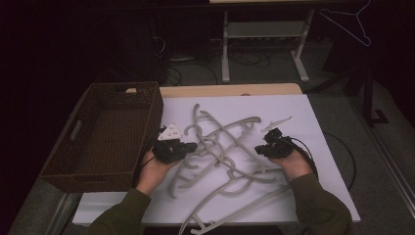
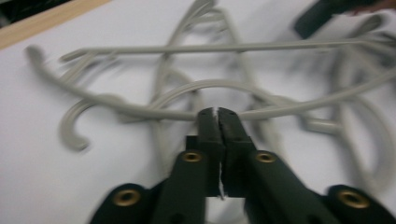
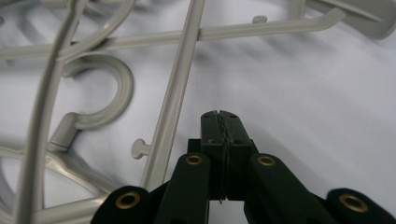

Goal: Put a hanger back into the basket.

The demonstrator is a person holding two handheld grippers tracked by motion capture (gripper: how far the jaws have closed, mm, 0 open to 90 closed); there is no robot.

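Two hand-held grippers rest at a tangle of grey hangers on a white-covered table.

Nearest, the person's sleeves and hands come in from the bottom edge; the left gripper (image 1: 188, 146) has its jaws pressed together with nothing between them, tips just at a curved hanger arm (image 2: 154, 112) in the left gripper view. The right gripper (image 1: 260, 149) is likewise closed and empty, beside a straight hanger bar (image 3: 175, 93) over bare white table cover (image 3: 303, 93). The pile of hangers (image 1: 220, 142) lies between both grippers, mid-table. Left of it stands a dark wicker basket (image 1: 68, 169). Beyond the table, another hanger (image 1: 350, 22) hangs in the dim background.
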